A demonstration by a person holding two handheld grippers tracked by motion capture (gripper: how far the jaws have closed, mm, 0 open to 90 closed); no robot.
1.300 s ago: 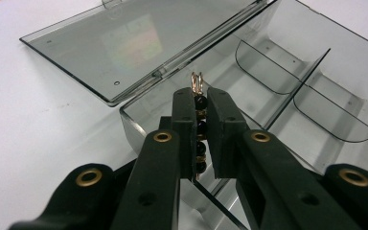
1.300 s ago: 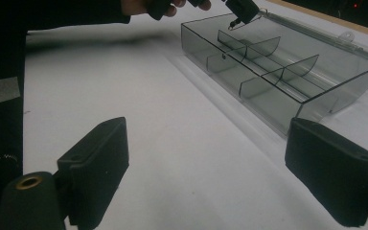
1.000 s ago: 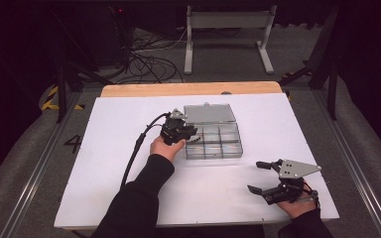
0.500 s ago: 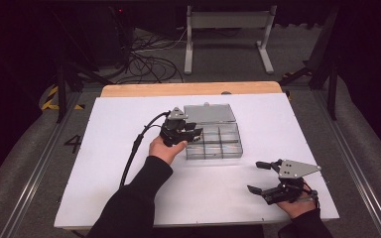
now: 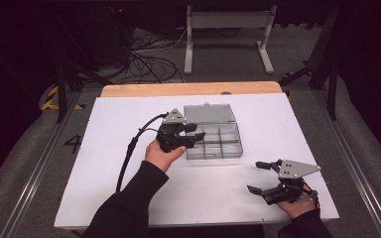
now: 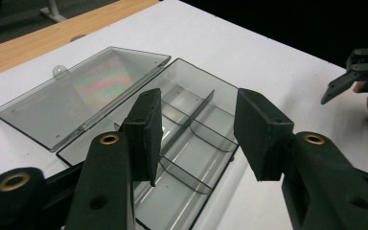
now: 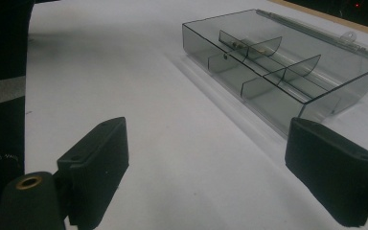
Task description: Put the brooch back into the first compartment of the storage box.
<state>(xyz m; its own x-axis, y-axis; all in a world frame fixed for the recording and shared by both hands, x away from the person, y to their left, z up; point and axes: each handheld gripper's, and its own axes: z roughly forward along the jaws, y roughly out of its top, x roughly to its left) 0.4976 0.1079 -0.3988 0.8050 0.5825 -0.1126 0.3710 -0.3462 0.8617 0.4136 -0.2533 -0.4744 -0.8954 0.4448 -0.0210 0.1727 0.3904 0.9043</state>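
L tool [image 5: 191, 140] hangs over the near-left part of the clear compartment box [image 5: 223, 144], jaws apart w/ nothing between them; they have just been opening. In the left gripper view the pads [image 6: 146, 129] sit above the box dividers, not touching. The box sits mid-bench on the white bench [image 5: 302, 124], lid [image 5: 209, 113] flung open flat behind it, toward the wooden edge. Compartments look bare, apart from a small brass-coloured bit at one divider in the right gripper view. R tool [image 5: 260, 177] rests low at the near-right of the bench, well apart from the box, jaws wide apart, nothing in them.
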